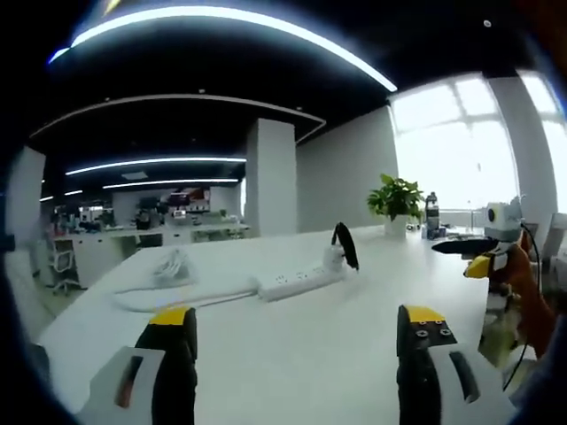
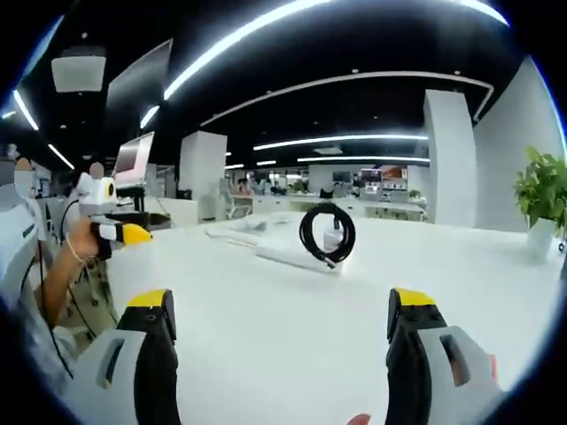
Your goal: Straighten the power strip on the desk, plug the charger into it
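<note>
A white power strip (image 1: 295,282) lies slantwise on the white desk (image 1: 292,354), a little beyond my left gripper (image 1: 297,320), which is open and holds nothing. At the strip's right end stands a white charger (image 1: 331,258) with a black coiled cable (image 1: 345,245); whether it is plugged in I cannot tell. In the right gripper view the strip (image 2: 285,256) and the black coil (image 2: 326,233) sit ahead of my right gripper (image 2: 282,305), also open and holding nothing. Each gripper is well short of the strip. The right gripper (image 1: 474,257) enters the left gripper view from the right.
The strip's white cord (image 1: 168,267) lies bunched at the desk's far left. A potted plant (image 1: 396,199) and a bottle (image 1: 431,215) stand at the far edge by the window. A hand holds the left gripper (image 2: 124,232) at the desk's left side, near a monitor (image 2: 133,159).
</note>
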Demonstrator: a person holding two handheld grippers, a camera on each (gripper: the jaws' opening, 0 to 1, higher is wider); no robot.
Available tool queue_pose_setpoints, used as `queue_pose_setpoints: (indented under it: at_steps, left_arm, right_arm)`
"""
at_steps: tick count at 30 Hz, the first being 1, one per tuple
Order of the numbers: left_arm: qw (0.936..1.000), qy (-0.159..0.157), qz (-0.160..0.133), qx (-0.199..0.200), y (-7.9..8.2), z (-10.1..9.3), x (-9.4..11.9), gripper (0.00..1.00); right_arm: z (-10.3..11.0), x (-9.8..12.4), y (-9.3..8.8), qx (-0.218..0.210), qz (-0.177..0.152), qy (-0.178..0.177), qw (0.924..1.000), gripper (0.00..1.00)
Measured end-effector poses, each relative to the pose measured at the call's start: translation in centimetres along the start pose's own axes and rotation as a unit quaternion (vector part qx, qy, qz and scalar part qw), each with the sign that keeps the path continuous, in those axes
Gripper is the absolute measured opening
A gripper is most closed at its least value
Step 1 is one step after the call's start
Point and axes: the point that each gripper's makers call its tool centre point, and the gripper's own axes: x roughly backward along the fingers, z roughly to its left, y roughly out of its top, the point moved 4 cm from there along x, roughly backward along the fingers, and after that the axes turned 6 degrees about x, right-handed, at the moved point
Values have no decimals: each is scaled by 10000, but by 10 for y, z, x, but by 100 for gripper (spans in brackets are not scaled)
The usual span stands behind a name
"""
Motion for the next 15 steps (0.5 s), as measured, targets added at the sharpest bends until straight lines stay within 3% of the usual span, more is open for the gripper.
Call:
queue_pose_setpoints:
  at_steps: [15]
  left_arm:
    - [9997,56,194,145,-20,-5,1,95]
  right_arm:
    - [-9,12,-12,-152,90,-305,9994,99]
